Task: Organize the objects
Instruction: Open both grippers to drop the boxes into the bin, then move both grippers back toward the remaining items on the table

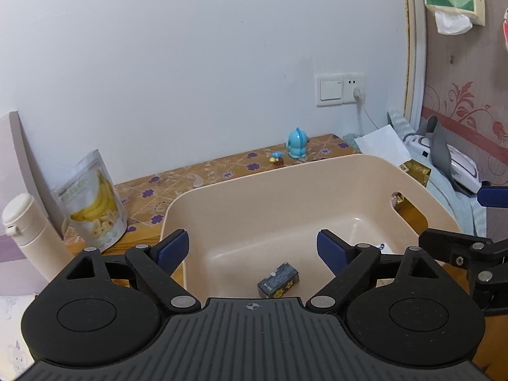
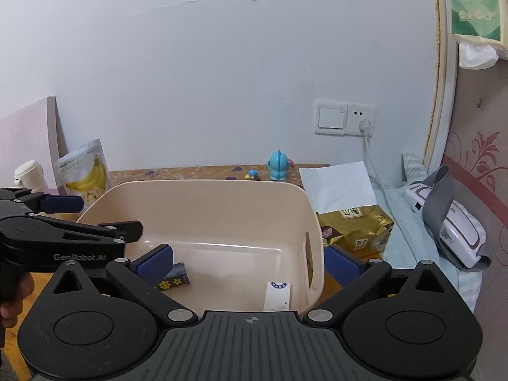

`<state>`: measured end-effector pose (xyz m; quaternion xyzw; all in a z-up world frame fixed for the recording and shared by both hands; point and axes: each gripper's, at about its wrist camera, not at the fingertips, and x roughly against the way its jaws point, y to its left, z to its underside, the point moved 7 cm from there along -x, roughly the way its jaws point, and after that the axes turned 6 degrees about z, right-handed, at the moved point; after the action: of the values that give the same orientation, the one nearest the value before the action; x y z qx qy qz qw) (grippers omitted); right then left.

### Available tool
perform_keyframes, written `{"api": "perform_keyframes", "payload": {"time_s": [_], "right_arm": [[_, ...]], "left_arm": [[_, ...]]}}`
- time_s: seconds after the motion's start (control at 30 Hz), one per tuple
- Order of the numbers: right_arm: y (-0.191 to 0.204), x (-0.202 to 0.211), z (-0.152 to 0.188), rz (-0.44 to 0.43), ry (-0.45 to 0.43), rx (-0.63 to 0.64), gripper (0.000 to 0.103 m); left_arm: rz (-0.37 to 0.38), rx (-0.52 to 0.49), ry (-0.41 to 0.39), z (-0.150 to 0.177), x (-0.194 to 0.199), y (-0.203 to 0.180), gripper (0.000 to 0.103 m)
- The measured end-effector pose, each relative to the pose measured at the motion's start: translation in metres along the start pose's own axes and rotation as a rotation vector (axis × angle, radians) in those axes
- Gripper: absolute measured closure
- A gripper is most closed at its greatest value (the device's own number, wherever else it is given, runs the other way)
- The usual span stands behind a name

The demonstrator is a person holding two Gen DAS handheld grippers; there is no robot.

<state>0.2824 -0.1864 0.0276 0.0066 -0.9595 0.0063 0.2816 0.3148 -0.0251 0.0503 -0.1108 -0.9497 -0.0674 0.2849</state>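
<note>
A beige plastic bin (image 1: 263, 171) stands on the patterned table. On its floor lie a small dark blue box with yellow stars (image 1: 278, 279) and a white packet (image 1: 382, 247). My left gripper (image 1: 250, 247) hangs open above the near part of the bin, nothing between its blue pads. In the right wrist view the same bin (image 2: 203, 184) holds the dark box (image 2: 174, 281) and the white packet (image 2: 277, 295). My right gripper (image 2: 248, 260) is wide open and empty; one finger is over the bin and the other outside its right wall. The left gripper (image 2: 101, 214) shows beside it at the left.
A banana chips bag (image 1: 92, 203) and a white bottle (image 1: 28, 231) stand left of the bin. A blue figurine (image 1: 297, 144) and a tiny toy (image 1: 276, 158) sit behind it. Gold bags (image 2: 355, 228), white paper (image 2: 339, 187) and a white device (image 2: 444, 222) lie to the right.
</note>
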Motion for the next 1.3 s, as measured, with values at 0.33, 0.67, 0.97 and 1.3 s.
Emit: {"api": "perform_keyframes", "payload": {"time_s": [0.33, 0.67, 0.97, 1.3], "right_arm": [[-0.005, 0.028, 0.016, 0.015, -0.004, 0.008, 0.0], [-0.01, 0.047, 0.04, 0.025, 0.019, -0.001, 0.0], [-0.019, 0.059, 0.059, 0.049, 0.042, 0.011, 0.0], [-0.03, 0.055, 0.086, 0.077, 0.103, 0.02, 0.0]], "left_arm": [[-0.009, 0.001, -0.016, 0.019, 0.033, 0.004, 0.013], [-0.033, 0.0, -0.009, 0.044, 0.059, 0.011, 0.013], [-0.05, 0.015, 0.02, 0.067, 0.067, 0.019, 0.013], [-0.049, 0.031, 0.089, 0.099, 0.058, 0.025, 0.013]]}}
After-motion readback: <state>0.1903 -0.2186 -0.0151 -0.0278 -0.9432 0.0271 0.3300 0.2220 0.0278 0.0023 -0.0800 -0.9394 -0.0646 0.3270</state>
